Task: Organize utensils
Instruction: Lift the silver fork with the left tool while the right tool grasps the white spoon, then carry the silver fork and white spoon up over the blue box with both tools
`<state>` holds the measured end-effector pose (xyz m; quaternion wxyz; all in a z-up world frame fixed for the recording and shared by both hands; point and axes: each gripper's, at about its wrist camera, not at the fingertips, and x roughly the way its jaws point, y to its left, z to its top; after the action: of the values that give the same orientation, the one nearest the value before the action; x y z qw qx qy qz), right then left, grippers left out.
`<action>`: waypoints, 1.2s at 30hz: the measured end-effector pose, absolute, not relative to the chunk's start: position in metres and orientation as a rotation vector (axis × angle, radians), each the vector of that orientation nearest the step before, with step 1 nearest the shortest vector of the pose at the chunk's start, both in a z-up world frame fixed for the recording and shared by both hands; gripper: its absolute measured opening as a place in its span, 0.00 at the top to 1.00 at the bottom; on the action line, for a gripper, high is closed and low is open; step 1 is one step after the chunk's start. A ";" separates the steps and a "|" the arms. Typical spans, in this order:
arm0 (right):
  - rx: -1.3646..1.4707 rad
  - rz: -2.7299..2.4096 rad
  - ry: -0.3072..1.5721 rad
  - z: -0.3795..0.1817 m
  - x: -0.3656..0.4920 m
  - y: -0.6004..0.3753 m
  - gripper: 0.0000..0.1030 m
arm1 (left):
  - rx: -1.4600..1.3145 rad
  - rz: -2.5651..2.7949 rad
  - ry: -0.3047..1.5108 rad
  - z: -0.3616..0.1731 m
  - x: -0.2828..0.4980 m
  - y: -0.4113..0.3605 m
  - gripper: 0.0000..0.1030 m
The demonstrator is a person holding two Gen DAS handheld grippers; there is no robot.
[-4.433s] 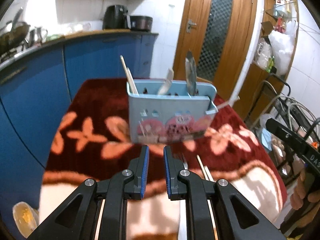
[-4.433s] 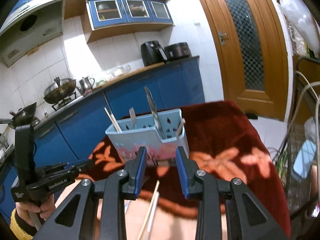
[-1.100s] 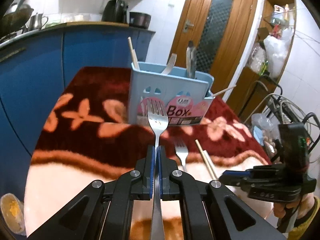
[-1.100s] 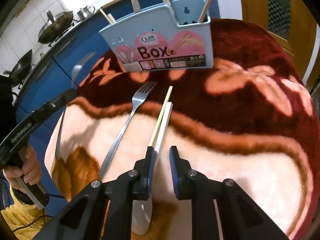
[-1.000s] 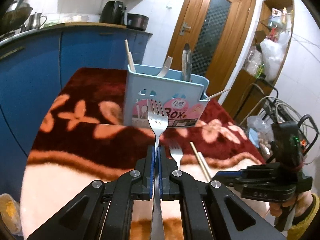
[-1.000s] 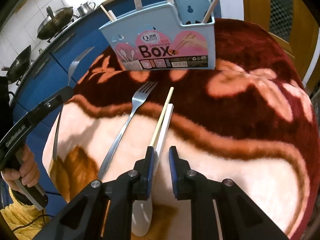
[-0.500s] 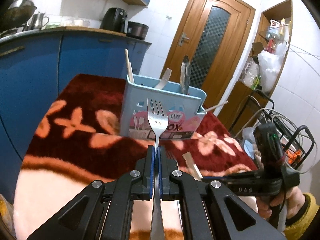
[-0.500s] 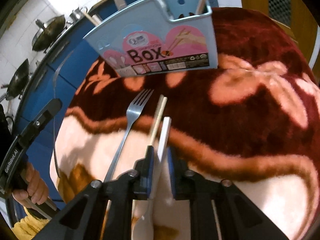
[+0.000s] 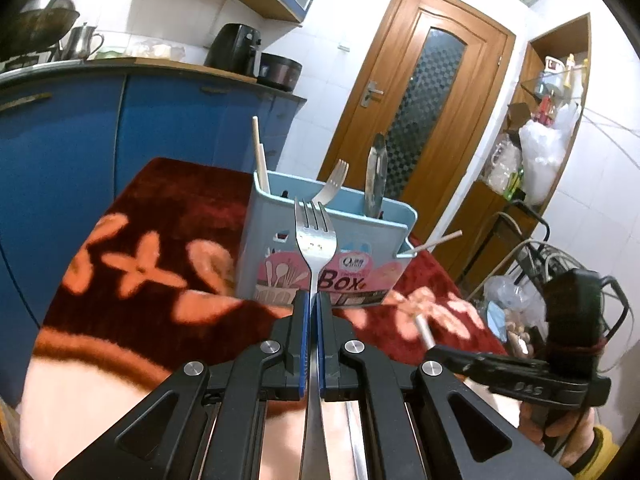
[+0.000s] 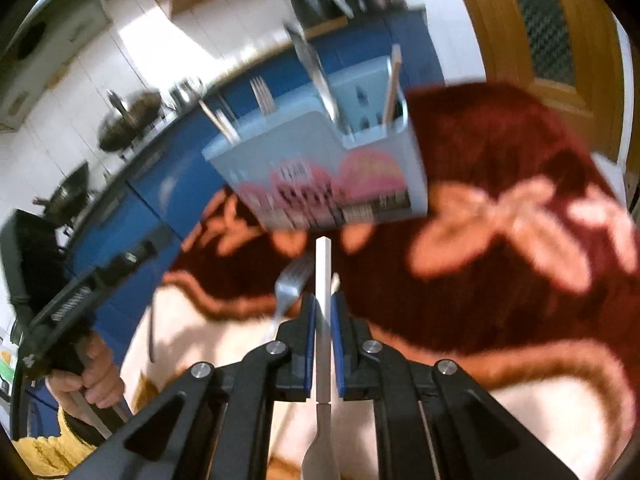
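Left gripper has its jaws pinched on a fork, tines up toward 12 o'clock; the handle runs back between the pads and is cut off by the bottom edge. The fork overlaps the front of the blue box, hiding part of the label.

The box stands on the red flowered blanket. Inside: chopsticks at the 10 o'clock corner, a second fork mid-rim, tongs toward 1 o'clock. A single stick pokes out at 3 o'clock. Compartment dividers are hidden behind the front wall.

Right gripper is clamped on a white-handled utensil; its metal end at 6 o'clock is cropped, type unclear. Right view is motion-blurred. A loose fork lies on the blanket just at 10 o'clock of the fingertips, with its handle hidden behind the gripper.
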<state>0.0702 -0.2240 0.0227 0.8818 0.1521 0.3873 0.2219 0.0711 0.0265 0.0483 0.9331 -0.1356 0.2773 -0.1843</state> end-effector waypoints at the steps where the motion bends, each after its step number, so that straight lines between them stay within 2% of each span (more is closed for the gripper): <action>1: 0.313 0.460 0.770 0.028 0.068 -0.225 0.91 | -0.279 -0.376 0.564 0.049 0.072 0.026 0.97; 16: 0.335 0.426 0.451 0.088 0.073 -0.238 0.91 | -0.327 -0.340 0.400 0.106 0.119 0.016 0.97; 27: 0.333 0.400 0.385 0.103 0.098 -0.239 0.91 | -0.266 -0.205 0.204 0.124 0.166 0.009 0.97; 36: 0.380 0.352 0.354 0.104 0.134 -0.242 0.91 | -0.240 -0.090 0.117 0.114 0.182 0.003 0.97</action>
<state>0.1343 -0.2416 0.1042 0.9512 0.1869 0.1742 0.1732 0.1819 0.0032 0.1138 0.9901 -0.1197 0.0582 -0.0449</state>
